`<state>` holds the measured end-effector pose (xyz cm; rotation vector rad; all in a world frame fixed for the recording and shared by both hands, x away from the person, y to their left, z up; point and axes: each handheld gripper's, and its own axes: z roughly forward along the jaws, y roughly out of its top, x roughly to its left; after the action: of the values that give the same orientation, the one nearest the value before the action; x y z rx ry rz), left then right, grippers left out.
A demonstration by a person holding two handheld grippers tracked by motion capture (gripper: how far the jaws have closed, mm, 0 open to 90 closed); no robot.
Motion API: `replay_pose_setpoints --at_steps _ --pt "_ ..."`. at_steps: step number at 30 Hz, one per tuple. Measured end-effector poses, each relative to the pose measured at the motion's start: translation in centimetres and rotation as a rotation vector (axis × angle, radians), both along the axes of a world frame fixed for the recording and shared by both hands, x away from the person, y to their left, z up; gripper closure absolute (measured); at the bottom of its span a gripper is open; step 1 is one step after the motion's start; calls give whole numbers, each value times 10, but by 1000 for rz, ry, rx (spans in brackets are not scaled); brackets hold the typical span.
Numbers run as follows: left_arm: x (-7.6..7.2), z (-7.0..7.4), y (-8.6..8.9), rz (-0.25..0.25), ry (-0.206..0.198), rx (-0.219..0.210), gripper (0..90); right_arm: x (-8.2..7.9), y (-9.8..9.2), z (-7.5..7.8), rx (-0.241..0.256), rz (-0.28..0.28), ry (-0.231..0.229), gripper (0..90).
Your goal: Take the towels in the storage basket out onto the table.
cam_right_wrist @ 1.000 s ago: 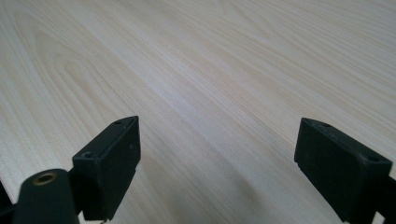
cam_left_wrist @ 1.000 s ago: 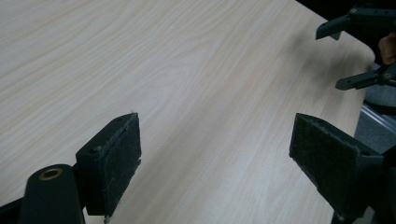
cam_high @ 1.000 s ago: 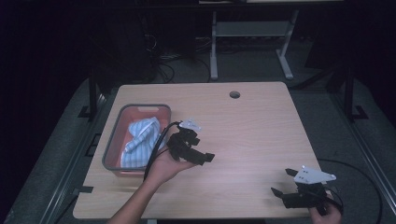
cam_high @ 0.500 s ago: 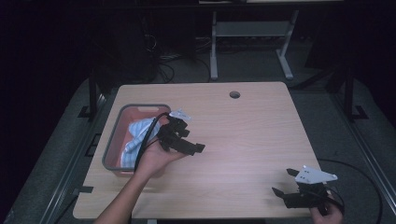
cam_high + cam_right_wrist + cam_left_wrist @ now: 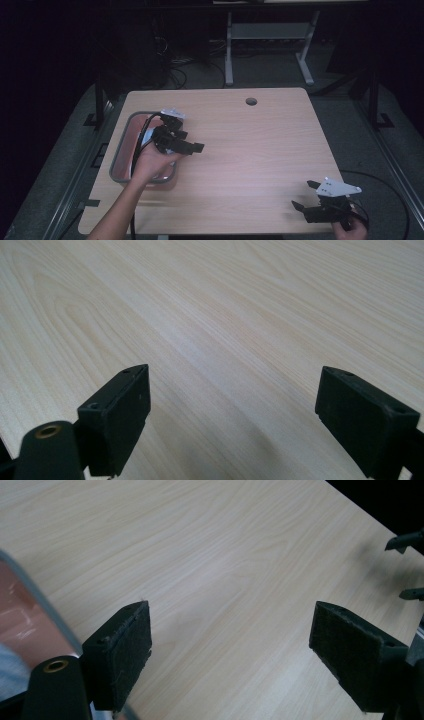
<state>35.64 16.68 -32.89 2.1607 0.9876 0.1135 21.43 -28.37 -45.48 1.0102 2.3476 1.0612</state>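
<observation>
The cloth [image 5: 7, 672] is sitting in the grey-rimmed tray [image 5: 120, 150] at the left side of the desk [image 5: 260, 150], mostly covered by your hand in the high view; in the left gripper view it's a pale blue sliver at the bottom left, inside the tray's rim.

What changed: over the last second your left gripper [image 5: 182, 142] has slid back from the bare desk toward the tray and now hangs right over its near right edge. A second ago it was further out on the wood and more of the cloth was in sight. Its fingers [image 5: 125, 655] are spread wide with nothing between them, still pointing out across the desk rather than down into the tray.

So I'd read this as you lining up for the pickup, not doing it yet. You'll probably need to tip the wrist down toward the cloth first.

Your right gripper [image 5: 312, 197] hasn't budged from the near right corner, fingers [image 5: 120, 410] spread, empty, just wood grain under them.
</observation>
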Motion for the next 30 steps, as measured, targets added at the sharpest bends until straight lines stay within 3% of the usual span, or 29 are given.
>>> replay_pose_setpoints --at_steps 10,20,26,30 --pt "9 -1 35 109 4 9 170 0 0 0 1 2 -2 138" --pt "15 -10 57 183 29 28 170 0 0 0 0 6 -3 139" --pt "19 -17 75 248 47 46 171 -1 1 0 -2 7 6 138" --pt "20 -23 83 282 54 79 195 0 1 0 -12 14 -1 138"
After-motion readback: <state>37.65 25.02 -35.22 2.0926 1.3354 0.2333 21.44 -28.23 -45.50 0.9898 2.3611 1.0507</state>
